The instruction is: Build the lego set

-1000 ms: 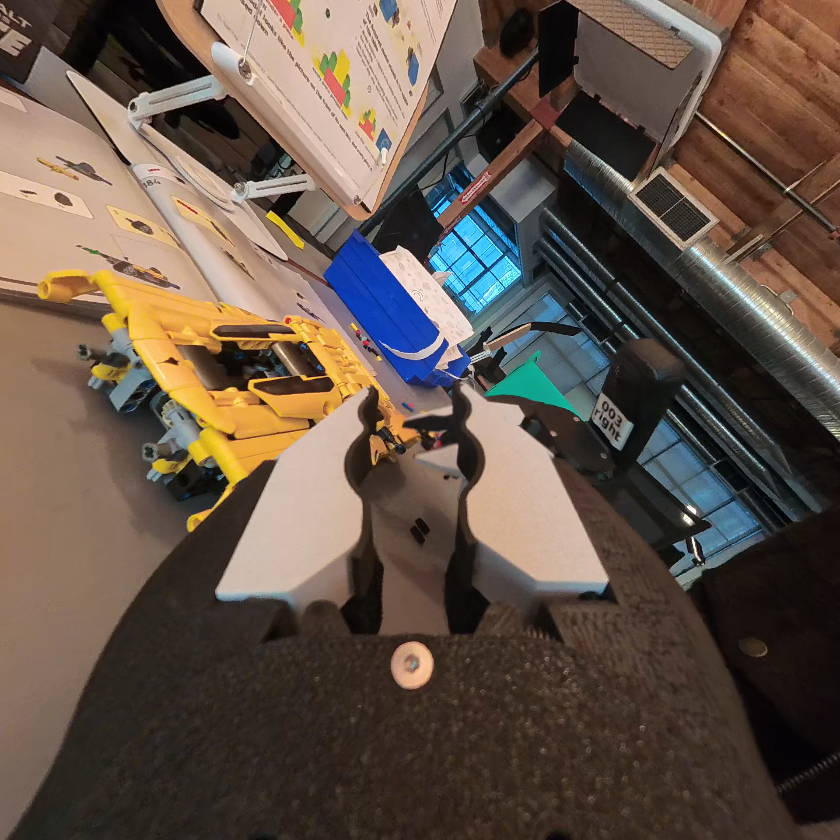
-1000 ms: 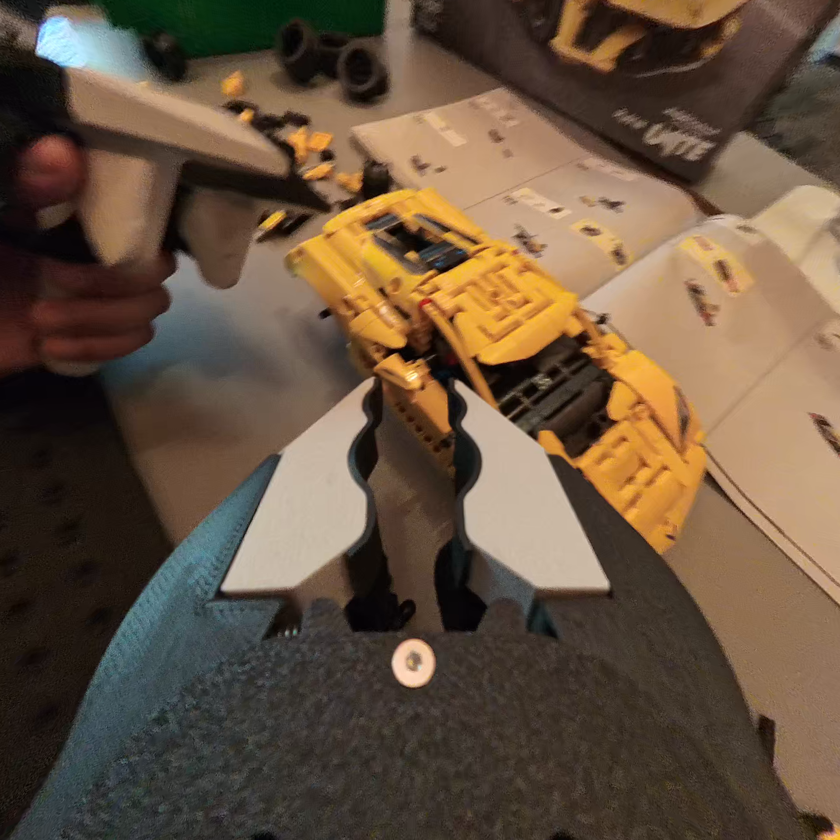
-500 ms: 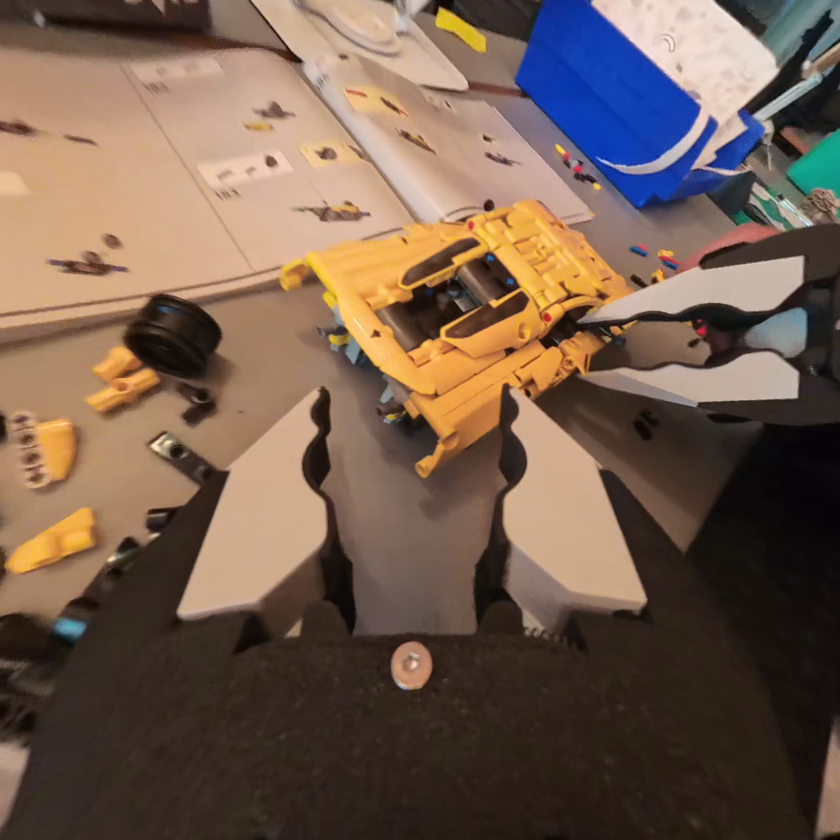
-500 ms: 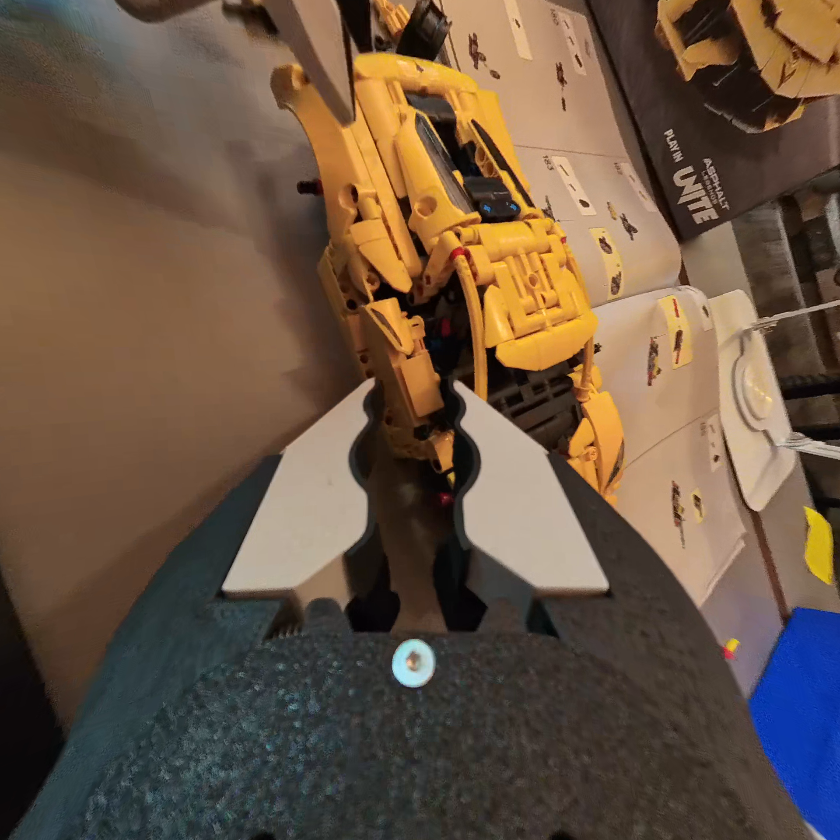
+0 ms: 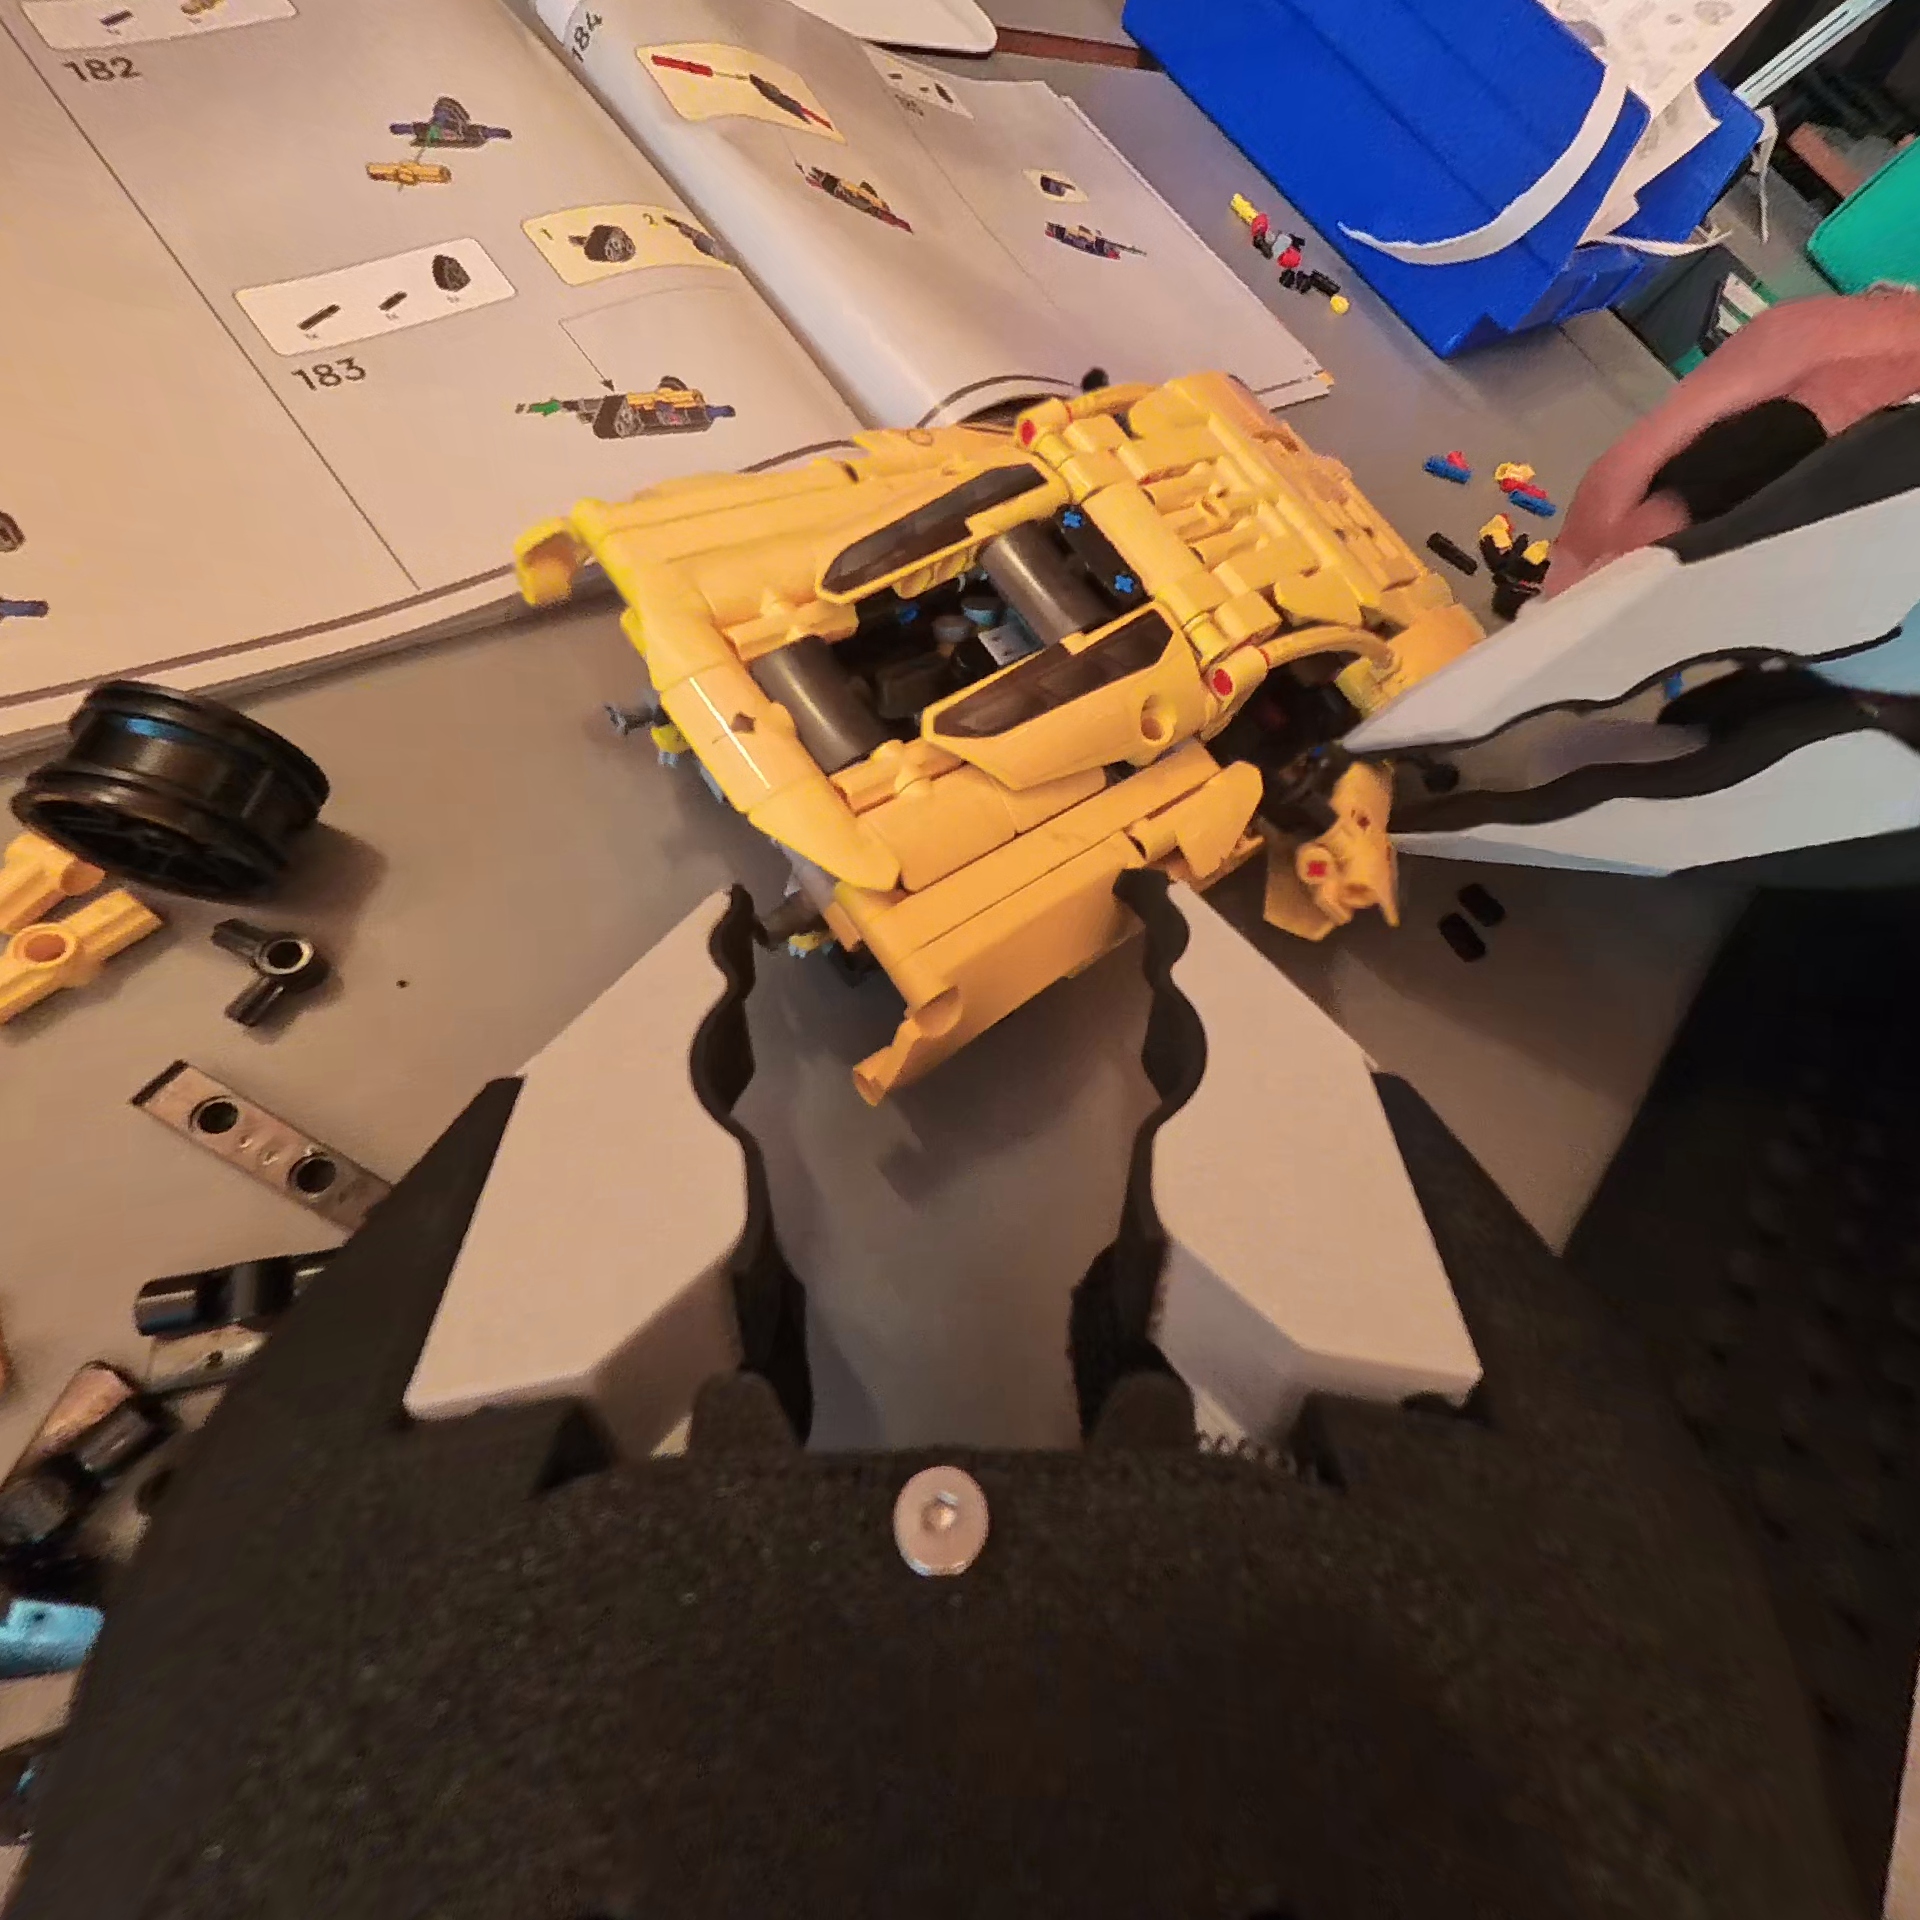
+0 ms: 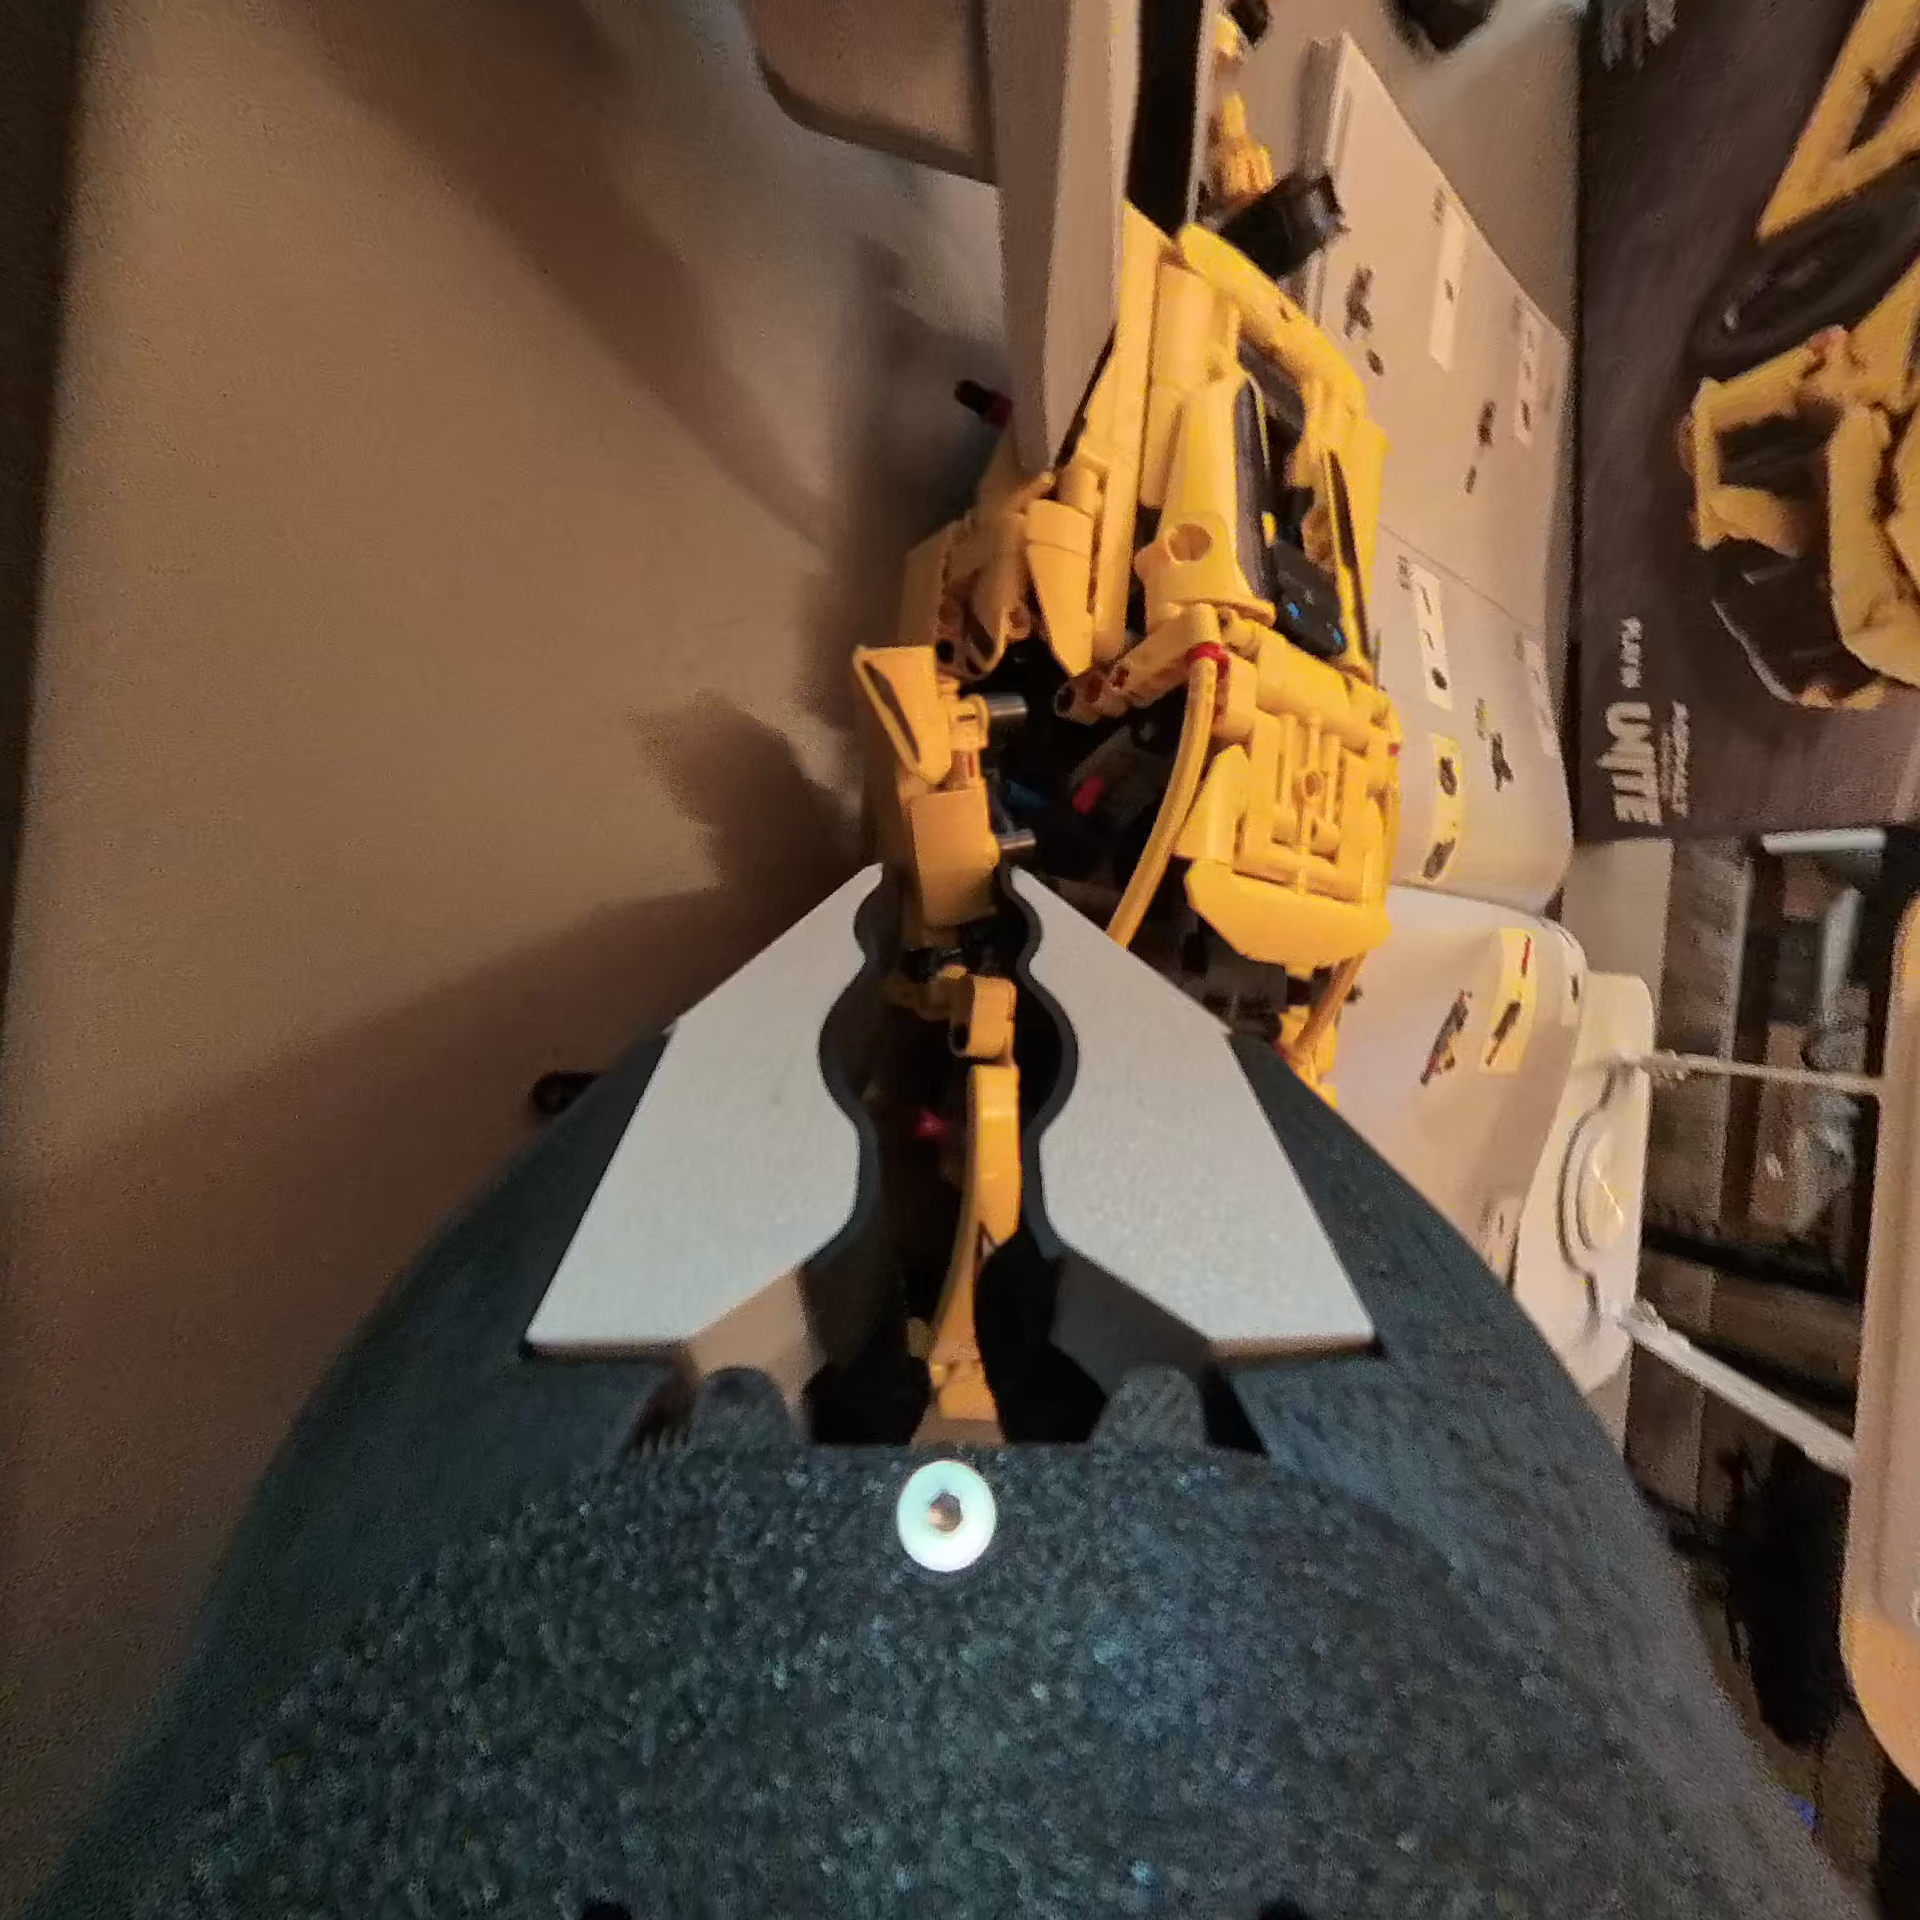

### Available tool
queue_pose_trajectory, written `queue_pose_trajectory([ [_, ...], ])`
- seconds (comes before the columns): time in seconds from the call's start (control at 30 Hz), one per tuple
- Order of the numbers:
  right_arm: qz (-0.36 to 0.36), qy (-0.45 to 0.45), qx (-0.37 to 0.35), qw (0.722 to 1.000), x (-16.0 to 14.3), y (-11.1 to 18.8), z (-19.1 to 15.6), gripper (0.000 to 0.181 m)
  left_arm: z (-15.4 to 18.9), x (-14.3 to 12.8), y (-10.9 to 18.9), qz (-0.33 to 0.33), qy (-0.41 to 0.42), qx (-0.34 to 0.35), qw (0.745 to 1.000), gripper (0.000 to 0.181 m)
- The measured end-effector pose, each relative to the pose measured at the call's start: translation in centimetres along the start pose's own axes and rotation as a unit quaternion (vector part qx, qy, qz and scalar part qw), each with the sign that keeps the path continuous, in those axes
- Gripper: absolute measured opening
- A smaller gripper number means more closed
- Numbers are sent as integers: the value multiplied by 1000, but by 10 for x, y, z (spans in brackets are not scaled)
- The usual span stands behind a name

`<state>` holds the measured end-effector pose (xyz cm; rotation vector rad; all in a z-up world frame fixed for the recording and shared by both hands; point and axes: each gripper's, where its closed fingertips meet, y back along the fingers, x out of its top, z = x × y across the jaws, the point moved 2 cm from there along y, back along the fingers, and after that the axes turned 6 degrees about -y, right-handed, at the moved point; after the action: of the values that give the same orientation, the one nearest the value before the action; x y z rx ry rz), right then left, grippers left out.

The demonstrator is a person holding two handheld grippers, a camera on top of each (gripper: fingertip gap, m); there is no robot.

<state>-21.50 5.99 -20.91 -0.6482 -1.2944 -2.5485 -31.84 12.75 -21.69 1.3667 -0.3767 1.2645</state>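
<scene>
Beside the open instruction booklet point(image 5: 436, 343), left wrist view: the yellow lego car point(image 5: 997, 665) lies on the grey table point(image 5: 468, 852), its long axis running from the booklet's near edge toward the blue bin point(image 5: 1413, 145). The left gripper point(image 5: 940, 925) stands open and empty, its jaws spread to either side of the car's near corner, fingers not visibly touching it. At the car's far end, the right gripper point(image 5: 1361, 790) is clamped on a small yellow sub-assembly point(image 5: 1335, 852) pressed against the body. A black wheel point(image 5: 171, 790) and loose yellow connectors point(image 5: 62, 925) lie well apart from the car, on its other side.

Right wrist view: the right gripper point(image 6: 945, 883) holds the sub-assembly point(image 6: 951, 831) between nearly closed jaws, directly ahead along its fingers, touching the car point(image 6: 1226, 623). The left gripper's finger point(image 6: 1060, 260) stands against the car's opposite end. The set's box point(image 6: 1745, 416) lies beyond the booklet point(image 6: 1475, 499).

Judgement: the right gripper is nearer the joint; the left seems placed to brace the car lengthwise.
</scene>
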Motion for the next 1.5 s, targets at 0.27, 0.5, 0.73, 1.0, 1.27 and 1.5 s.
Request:
queue_pose_trajectory([
  [0.27,17,-27,82,996,17,2,-6,34,1,0,-1,-4,-14,3,1000,76],
  [0.5,-19,24,83,996,21,-16,-5,26,0,0,-1,-5,-13,4,1000,76],
  [0.73,-17,43,178,983,16,6,-23,21,0,-2,-3,-7,-6,-1,1000,76],
  [1.0,-59,40,225,972,14,15,-26,27,5,-4,-6,-15,-9,-13,1000,76],
  [1.27,88,-307,49,946,48,37,15,26,5,-3,-5,-9,-2,-9,1000,77],
  [1.5,-115,-287,-150,939,23,-9,2,23,6,-4,-5,-6,4,-10,1000,77],
])
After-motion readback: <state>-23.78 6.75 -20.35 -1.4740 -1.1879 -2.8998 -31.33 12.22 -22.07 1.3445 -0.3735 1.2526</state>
